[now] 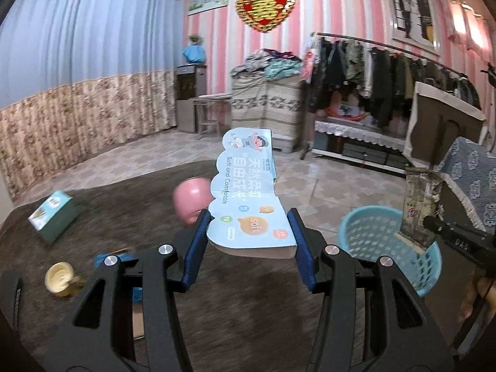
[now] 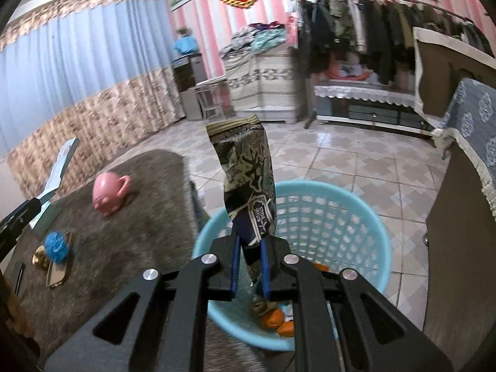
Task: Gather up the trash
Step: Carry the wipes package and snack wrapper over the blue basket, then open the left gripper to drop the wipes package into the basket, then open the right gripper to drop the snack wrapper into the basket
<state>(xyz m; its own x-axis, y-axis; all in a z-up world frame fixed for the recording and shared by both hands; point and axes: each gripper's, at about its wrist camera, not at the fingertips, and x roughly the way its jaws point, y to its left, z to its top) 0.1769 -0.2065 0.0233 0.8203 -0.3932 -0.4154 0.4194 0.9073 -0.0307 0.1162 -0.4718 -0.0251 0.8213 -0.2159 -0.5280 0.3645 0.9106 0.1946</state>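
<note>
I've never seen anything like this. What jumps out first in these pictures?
Two black grippers each clamp a piece of trash: the left gripper holds a pale blue carton above the brown table, while the right gripper holds a crumpled wrapper over a light blue basket.

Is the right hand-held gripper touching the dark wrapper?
Touching: the right wrist view shows the right hand-held gripper with both blue pads pressed on the dark wrapper.
</note>
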